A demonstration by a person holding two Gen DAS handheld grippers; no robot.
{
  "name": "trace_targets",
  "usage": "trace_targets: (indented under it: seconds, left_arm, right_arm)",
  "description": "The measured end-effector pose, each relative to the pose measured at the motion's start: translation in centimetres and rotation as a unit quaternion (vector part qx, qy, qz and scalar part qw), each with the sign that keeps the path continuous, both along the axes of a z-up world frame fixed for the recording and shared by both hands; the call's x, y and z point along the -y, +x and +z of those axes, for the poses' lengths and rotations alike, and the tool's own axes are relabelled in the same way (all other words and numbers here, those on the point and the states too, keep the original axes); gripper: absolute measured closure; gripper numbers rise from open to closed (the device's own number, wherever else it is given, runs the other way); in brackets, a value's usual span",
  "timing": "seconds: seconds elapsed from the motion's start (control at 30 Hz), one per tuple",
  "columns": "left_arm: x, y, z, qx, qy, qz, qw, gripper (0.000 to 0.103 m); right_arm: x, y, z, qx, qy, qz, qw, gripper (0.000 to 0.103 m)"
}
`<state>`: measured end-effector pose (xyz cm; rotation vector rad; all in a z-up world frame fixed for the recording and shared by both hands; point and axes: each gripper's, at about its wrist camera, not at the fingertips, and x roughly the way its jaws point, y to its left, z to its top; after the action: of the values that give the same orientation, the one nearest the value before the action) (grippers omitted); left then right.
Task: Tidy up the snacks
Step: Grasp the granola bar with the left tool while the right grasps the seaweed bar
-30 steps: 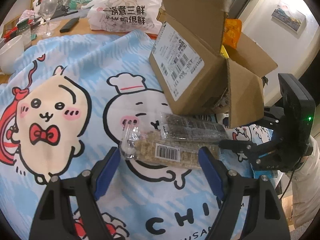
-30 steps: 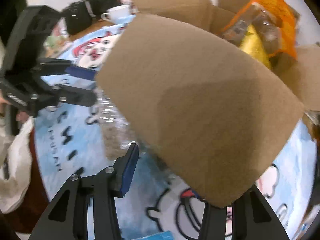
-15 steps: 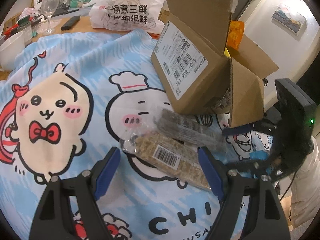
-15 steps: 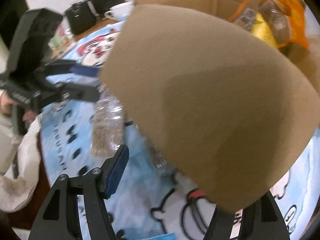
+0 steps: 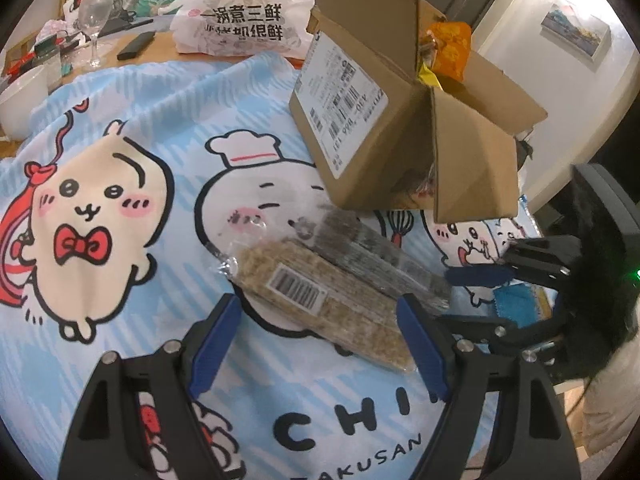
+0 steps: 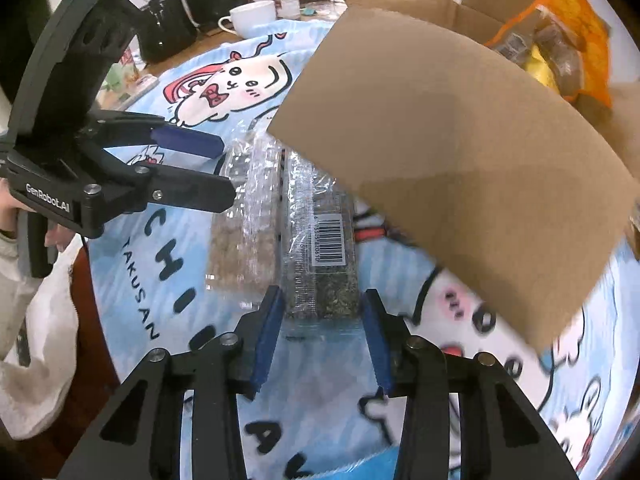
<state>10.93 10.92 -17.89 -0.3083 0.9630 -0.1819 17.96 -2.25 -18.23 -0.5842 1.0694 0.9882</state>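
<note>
Snack bars: dark bar (image 6: 320,248) and pale bar (image 6: 244,236) side by side on cartoon cloth (image 5: 120,120), box (image 5: 384,120) at 12 o'clock. Right claw (image 6: 322,338) closing astride dark bar's near end, not yet pressing; left claw (image 5: 320,344) released.

My right tool (image 6: 324,332) shifted from under box flap (image 6: 460,168) toward near end of dark snack bar (image 6: 320,248); bar end now between its pads, jaws closing. I see no pad contact yet. Both bars swung since a second ago: pale snack bar (image 5: 320,300) went from lying across my left view to slanting down toward right, dark bar likewise slanted beside it. In right view, bars formerly hidden behind flap, now plainly exposed. Cardboard box (image 5: 360,120) sits slightly higher in left view.
</note>
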Motion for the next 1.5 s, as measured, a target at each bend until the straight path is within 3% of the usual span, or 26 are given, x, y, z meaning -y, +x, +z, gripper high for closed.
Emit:
trace_targets:
  seconds: [0.17, 0.27, 0.43, 0.5, 0.53, 0.67, 0.77, 0.93, 1.13, 1.23, 1.33, 1.43, 1.5]
  left_arm:
    - [2.1, 0.9, -0.1, -0.001, 0.059, 0.022, 0.998, 0.026]
    - [3.0, 1.5, -0.2, 0.002, 0.084, 0.035, 0.9959, 0.026]
    - [4.5, 2.1, -0.4, 0.008, 0.126, 0.031, 0.9915, 0.042]
    - [4.9, 2.1, -0.4, 0.012, 0.138, 0.017, 0.9902, 0.047]
    - [4.9, 2.1, -0.4, 0.012, 0.136, 0.006, 0.9906, 0.048]
    - [4.6, 1.5, -0.3, 0.009, 0.132, -0.056, 0.9896, 0.05]
    - [4.0, 1.2, -0.1, 0.0, 0.127, -0.077, 0.989, 0.05]
    - [2.8, 0.0, 0.1, -0.006, 0.13, -0.049, 0.9903, 0.046]
    - [1.5, -0.8, 0.0, -0.01, 0.137, -0.033, 0.9899, 0.042]
    - [1.3, -1.1, 0.1, -0.01, 0.123, -0.034, 0.9917, 0.042]
    - [1.8, -1.6, 0.2, -0.007, 0.109, -0.031, 0.9935, 0.037]
    - [2.6, -1.9, 0.2, -0.002, 0.119, -0.026, 0.9925, 0.035]
    - [2.9, -1.9, 0.0, -0.001, 0.127, -0.015, 0.9918, 0.035]
  right_arm:
    - [2.5, -1.8, 0.3, 0.012, -0.004, -0.046, 0.999, 0.067]
    - [3.5, -3.2, 0.5, 0.041, -0.011, -0.064, 0.997, 0.068]
    - [5.4, -3.4, 0.6, 0.046, 0.006, -0.098, 0.994, 0.069]
    - [5.5, -3.6, 0.6, 0.059, 0.009, -0.113, 0.992, 0.078]
    - [6.0, -3.7, 0.7, 0.065, 0.009, -0.122, 0.99, 0.083]
    - [7.4, -4.0, 0.6, 0.058, 0.018, -0.137, 0.989, 0.083]
    - [7.7, -4.2, 1.2, 0.057, 0.033, -0.124, 0.99, 0.081]
    - [6.5, -3.0, 1.4, 0.065, 0.021, -0.121, 0.99, 0.065]
    - [5.5, -1.2, 0.5, 0.026, 0.029, -0.119, 0.992, 0.061]
    - [5.3, -1.7, 0.6, -0.001, 0.043, -0.096, 0.994, 0.062]
    - [4.8, -1.9, 0.5, 0.022, 0.032, -0.1, 0.994, 0.061]
    - [3.6, -2.3, 0.2, 0.042, 0.027, -0.079, 0.996, 0.046]
    - [3.1, -2.3, -0.1, 0.053, 0.021, -0.076, 0.995, 0.047]
